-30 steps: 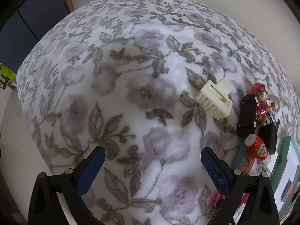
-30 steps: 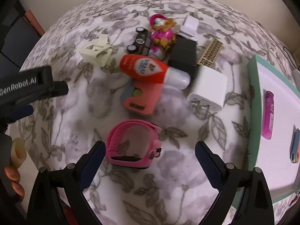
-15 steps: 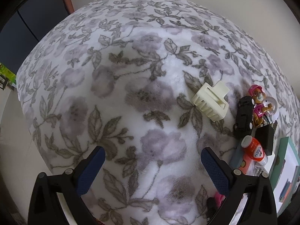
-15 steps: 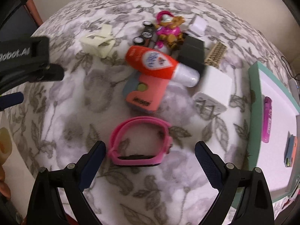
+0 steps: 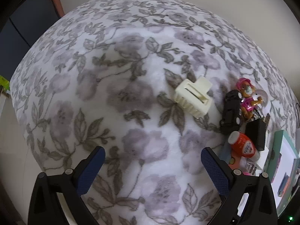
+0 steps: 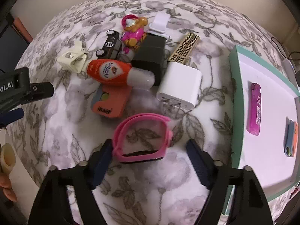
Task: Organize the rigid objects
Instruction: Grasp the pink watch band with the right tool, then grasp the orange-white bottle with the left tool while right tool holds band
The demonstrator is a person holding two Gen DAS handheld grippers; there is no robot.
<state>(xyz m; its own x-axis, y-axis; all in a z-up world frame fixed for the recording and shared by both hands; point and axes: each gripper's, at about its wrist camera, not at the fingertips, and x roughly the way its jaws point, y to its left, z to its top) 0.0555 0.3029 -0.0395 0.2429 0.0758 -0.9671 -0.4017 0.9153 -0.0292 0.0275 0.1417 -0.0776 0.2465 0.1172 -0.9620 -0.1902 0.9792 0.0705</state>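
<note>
Floral-covered worktop (image 6: 56, 140) | right gripper (image 6: 148, 161) jaws spread around pink watch (image 6: 142, 137), likely bound for tray (image 6: 236, 97) | left gripper (image 5: 152, 168) released, idle

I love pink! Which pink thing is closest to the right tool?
The pink watch, lying just between the right tool tips. The pink lighter sits in the tray.

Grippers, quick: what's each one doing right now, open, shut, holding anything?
Left gripper: open, empty, over bare floral cloth.
Right gripper: open, jaws either side of the pink watch, not clamped on it.
</note>
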